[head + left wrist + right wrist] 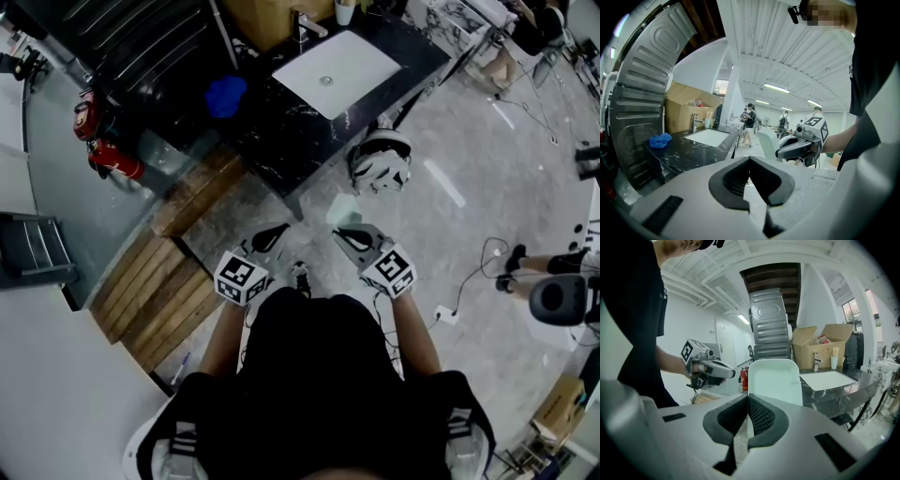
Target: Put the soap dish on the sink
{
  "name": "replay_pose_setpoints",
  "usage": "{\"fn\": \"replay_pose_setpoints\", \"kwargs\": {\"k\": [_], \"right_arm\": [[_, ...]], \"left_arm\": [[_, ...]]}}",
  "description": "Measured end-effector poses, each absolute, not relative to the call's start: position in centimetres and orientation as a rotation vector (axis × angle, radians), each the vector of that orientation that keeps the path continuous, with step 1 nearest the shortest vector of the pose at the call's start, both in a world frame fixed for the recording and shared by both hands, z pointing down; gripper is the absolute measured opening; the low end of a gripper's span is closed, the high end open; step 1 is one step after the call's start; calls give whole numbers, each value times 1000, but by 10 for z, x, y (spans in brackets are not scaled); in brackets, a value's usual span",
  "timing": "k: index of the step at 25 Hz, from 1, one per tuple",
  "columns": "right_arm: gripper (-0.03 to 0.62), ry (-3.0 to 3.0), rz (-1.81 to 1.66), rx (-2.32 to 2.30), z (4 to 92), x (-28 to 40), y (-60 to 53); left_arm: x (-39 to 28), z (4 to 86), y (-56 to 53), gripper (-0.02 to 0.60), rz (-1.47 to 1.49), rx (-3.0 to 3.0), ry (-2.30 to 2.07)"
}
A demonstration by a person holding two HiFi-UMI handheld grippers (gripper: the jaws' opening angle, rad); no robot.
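Note:
My right gripper is shut on the rim of a pale green soap dish, which stands upright beyond the jaws. The white sink is set in a black marble counter some way ahead; it also shows in the right gripper view as a flat basin beside the tap. My left gripper is level with the right one, its pads closed together on nothing. In the left gripper view the right gripper carries the soap dish.
A blue cloth lies on the counter left of the sink. A cardboard box stands behind the tap. A white helmet-like object sits on the floor by the counter. Wooden pallets and red extinguishers are at left.

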State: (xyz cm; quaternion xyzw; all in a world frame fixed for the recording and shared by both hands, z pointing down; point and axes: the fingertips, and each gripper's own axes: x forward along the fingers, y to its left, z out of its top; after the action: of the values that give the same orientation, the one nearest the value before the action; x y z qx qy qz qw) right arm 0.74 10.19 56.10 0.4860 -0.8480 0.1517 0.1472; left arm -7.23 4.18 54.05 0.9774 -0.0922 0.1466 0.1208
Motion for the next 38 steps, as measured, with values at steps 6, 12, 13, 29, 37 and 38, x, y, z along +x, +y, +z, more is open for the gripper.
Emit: {"fn": "replay_pose_setpoints", "kwargs": {"k": [6,12,13,29,37,38], "right_arm": [[-3,-2420,432,1424,565,2,80],[-3,-2408,415,1433,563,-6,59],[-3,-2408,413,1434,563,-7,56],[-3,-2382,431,1430,575,-20,36],[-3,-2390,438,1402,578,-20,26],[-3,-2393,435,1395,579,-19,24]], "left_arm": [[-78,543,18,0,422,2862,-244],[-86,545,-2,0,411,2869,-239],[-87,545,-5,0,411,2869,-238],[-98,554,-27,0,407,2853,-212],[-101,556,-35,0,414,2841,-240],[-102,555,-37,0,412,2840,-249]]}}
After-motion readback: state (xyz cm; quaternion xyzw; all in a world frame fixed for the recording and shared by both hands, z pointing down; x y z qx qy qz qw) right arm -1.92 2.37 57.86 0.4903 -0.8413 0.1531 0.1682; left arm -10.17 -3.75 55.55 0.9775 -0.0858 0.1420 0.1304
